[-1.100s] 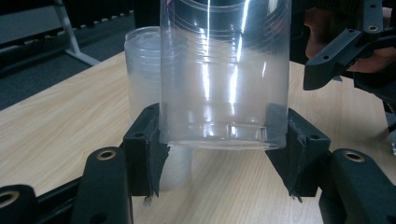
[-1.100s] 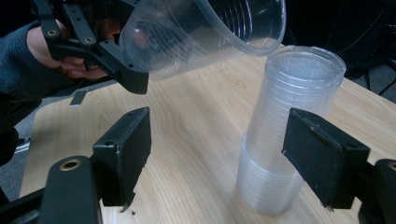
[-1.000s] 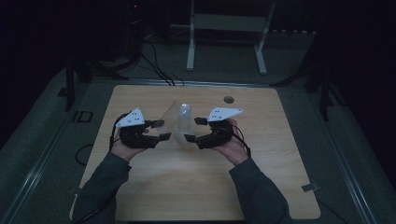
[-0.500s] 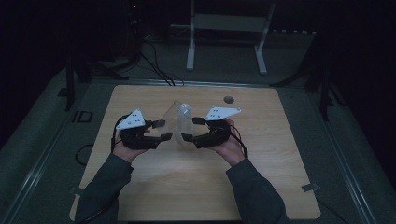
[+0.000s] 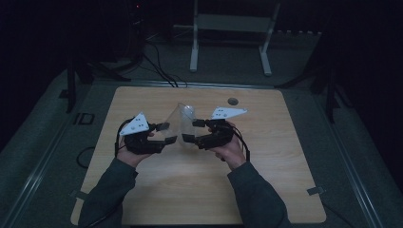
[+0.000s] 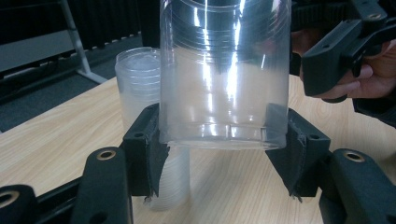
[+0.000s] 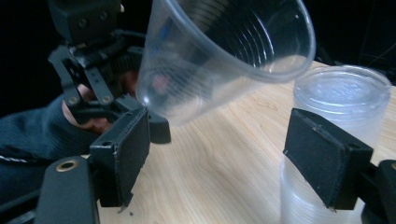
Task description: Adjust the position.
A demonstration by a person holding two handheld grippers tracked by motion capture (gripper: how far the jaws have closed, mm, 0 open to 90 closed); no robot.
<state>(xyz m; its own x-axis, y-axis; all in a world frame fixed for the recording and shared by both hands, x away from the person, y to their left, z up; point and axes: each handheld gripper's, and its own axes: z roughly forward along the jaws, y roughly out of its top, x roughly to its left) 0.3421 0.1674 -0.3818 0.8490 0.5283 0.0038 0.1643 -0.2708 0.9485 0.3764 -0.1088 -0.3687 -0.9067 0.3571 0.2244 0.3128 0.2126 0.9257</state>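
Holding a clear plastic cup [image 6: 224, 74] near its closed base, the left gripper [image 5: 164, 133] has both pads pressed against the cup's wall; the cup is tilted, its open mouth turned toward the right gripper [image 5: 192, 130]. Cup appears empty; light ribbing on its wall, no liquid visible.

A stack of nested clear cups [image 7: 334, 112] stands upright on the wooden table [image 5: 199, 190], just behind and beside the held cup; in the left gripper view it sits partly behind the left pad. Nothing visible inside the top cup of the stack.

No brand, label or print readable on the cups. Grey three-cornered plates on both grippers carry small dark dots, no text.

Right gripper: jaws apart and have just been opening further. In the right gripper view the held cup's side hangs above the gap, nearer the left pad, with no pad pressing on it; the stack shows behind the right pad. Contact between that pad and the stack cannot be told.

A small dark round disc [image 5: 232, 101] lies on the table's far edge, well apart from the hands.
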